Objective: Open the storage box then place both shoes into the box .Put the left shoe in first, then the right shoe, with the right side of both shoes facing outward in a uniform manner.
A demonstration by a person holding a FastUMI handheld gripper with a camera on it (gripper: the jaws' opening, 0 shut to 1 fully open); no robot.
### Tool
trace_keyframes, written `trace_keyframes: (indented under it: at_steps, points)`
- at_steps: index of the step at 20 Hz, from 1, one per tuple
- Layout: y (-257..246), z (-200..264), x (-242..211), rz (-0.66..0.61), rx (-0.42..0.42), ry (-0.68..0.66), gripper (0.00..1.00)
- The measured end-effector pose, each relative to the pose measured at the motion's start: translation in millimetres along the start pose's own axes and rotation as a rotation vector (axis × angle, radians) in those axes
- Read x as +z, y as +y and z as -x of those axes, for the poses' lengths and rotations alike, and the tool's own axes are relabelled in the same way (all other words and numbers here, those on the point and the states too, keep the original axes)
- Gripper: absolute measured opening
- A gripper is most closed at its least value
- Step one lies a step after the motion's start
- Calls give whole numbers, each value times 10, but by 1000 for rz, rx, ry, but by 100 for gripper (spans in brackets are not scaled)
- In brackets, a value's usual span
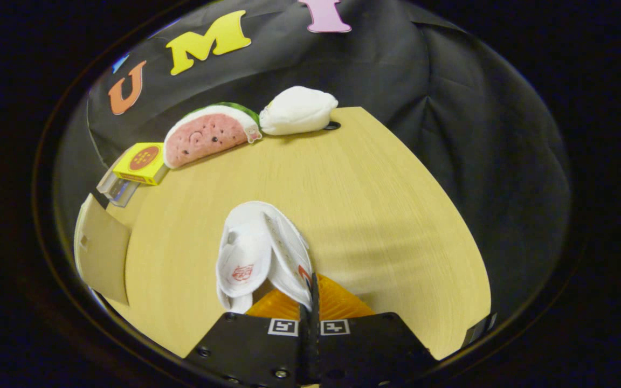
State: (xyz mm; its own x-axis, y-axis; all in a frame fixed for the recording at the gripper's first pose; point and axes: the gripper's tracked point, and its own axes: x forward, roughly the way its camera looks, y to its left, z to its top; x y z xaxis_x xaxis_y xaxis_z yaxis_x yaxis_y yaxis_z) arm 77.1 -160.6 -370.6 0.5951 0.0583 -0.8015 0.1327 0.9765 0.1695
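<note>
A white shoe (259,253) hangs just ahead of my fingers, its opening and tongue turned toward me and its toe pointing away over the wooden table (375,215). My gripper (312,291) is shut on the shoe's right side wall, with the two fingers pressed together on the thin edge. An orange ridged surface (337,303) shows right behind the pinched edge, between the shoe and the fingers; I cannot tell what it belongs to. The beige storage box (103,253) stands at the table's left side, partly cut off.
Along the table's far edge lie a watermelon-slice plush (208,134), a white plush (297,110) and a yellow box (140,161) on a clear case (116,188). Black cloth hangs behind and to the right of the table.
</note>
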Motion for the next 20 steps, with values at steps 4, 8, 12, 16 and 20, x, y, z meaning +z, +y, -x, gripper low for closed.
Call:
trace_keyframes:
  at_steps: [4, 8, 12, 16, 20]
  points:
    - [661, 385, -6, -34, 53, -13, 0]
    - [1575, 844, -39, -62, 117, -21, 0]
    - [2549, 1228, -64, -71, 176, -25, 0]
    - [3353, 1581, -18, -113, 207, -50, 0]
    - [3954, 1740, -9, -172, 176, -101, 0]
